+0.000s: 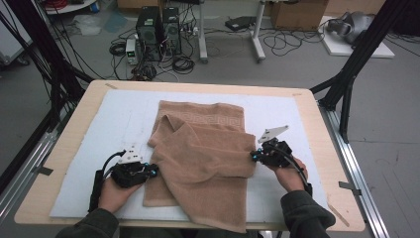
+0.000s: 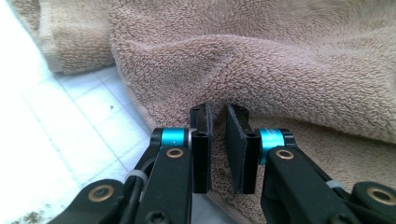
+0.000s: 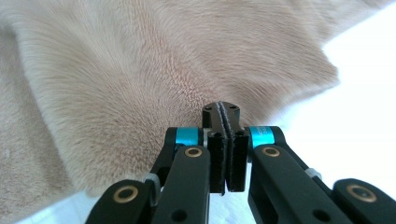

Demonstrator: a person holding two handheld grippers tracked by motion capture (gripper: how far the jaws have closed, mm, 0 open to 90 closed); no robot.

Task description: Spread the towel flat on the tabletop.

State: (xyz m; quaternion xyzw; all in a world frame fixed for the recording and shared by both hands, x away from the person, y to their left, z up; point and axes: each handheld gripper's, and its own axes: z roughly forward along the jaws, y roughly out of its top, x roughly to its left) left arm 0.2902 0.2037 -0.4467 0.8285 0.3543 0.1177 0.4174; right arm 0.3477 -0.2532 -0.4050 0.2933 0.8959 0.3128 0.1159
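High view: person's sleeves come in at the bottom edge, one gripper in each hand. Left gripper [image 1: 151, 172] sits at the left edge of the tan towel [image 1: 208, 153]; in the left gripper view its jaws stand slightly apart [image 2: 218, 140], a narrow gap between the pads, tips against a raised fold of towel [image 2: 261, 65], nothing clamped. Right gripper [image 1: 255, 155] is at the towel's right edge; in the right gripper view the jaws [image 3: 226, 140] are pressed together, pads touching, and I cannot tell if any cloth is caught between them; the towel [image 3: 140, 84] lies just beyond the tips. Towel is crumpled and partly folded over itself on the white mat [image 1: 99, 129], near end hanging over the front edge of the wooden table [image 1: 64, 144]. Woven key-pattern band at the towel's far end. Beyond the table: two black PC towers [image 1: 158, 29] on the floor amid cables, cardboard box [image 1: 297, 14] further right. No readable text or labels anywhere.
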